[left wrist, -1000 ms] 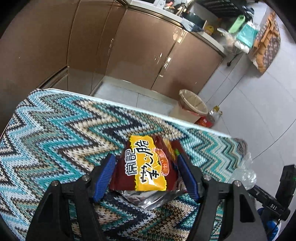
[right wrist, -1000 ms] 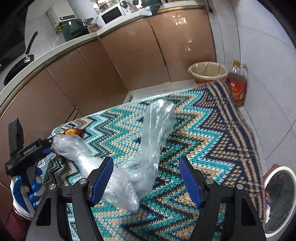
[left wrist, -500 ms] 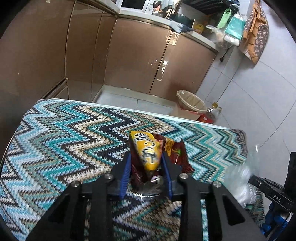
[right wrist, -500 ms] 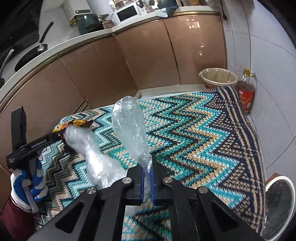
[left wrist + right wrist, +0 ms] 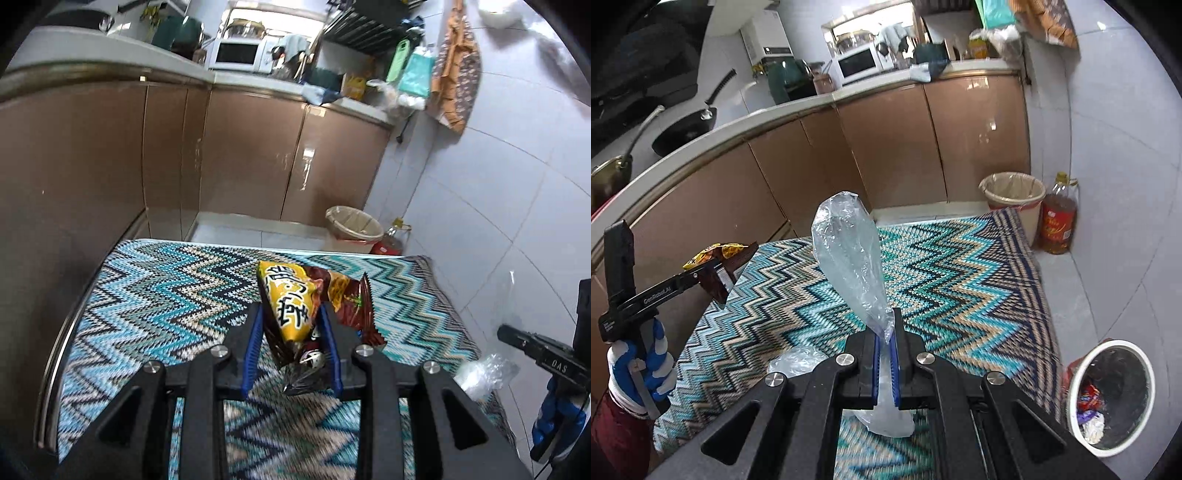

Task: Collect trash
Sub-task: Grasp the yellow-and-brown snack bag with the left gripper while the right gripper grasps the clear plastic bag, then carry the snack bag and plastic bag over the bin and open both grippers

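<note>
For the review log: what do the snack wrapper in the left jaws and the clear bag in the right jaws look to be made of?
Snack wrapper: looks like printed plastic film lined with foil; glossy yellow and brown outside, silvery crinkled inside at its torn end.

Clear bag: thin transparent plastic film, probably polyethylene; the tablecloth shows faintly through it, and it is wrinkled with bright glints.

The right claw is clamped on a clear plastic bag, whose puffed end stands up above the zigzag cloth covering the worktop. At the left, the left claw grips a snack wrapper off the cloth. A white bin holding rubbish sits at the lower right; a lined bin and an oil bottle stand beyond the far edge.
</note>
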`<state>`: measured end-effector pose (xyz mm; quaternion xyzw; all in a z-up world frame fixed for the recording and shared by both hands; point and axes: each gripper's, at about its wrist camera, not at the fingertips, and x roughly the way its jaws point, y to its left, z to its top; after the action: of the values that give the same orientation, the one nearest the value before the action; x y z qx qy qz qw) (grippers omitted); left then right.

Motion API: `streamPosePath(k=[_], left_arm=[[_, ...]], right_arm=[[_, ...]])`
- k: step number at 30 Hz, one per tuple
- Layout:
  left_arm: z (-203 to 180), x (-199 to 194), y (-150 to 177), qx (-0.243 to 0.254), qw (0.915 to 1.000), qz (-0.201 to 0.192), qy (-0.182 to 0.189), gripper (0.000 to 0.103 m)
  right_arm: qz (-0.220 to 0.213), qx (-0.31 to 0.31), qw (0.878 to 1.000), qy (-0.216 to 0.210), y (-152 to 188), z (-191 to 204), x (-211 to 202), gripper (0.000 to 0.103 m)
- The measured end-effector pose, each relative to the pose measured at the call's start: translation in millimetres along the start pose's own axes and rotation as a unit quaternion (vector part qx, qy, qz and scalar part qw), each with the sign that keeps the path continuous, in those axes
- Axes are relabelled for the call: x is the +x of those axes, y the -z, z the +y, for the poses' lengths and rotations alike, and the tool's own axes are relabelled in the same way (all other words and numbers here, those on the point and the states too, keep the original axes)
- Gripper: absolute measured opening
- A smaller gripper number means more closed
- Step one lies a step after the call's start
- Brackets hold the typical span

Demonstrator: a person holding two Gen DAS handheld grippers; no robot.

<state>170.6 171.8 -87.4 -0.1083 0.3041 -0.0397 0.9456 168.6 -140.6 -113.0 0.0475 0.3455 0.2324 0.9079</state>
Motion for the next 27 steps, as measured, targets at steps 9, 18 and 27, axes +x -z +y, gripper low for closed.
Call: streamPosePath(k=[9,18,27], left_arm=[[-40,-64,18,0.039,0.9986,-0.016,0.032,0.029],[-137,-72,32,0.093,0.9907,-0.001,0.099,0.029],[-253,-33,49,0.150,0.9754,0.051,0.153,0.029]], right_arm=[[-0.053,-0.017,0.998,0.031,17,5,-95,0.005],[-0.099,0.028,0.990,0.095,48,-52,-183,0.005],[-0.123,0.073,0.974,0.173,77,-124,-235,0.005]])
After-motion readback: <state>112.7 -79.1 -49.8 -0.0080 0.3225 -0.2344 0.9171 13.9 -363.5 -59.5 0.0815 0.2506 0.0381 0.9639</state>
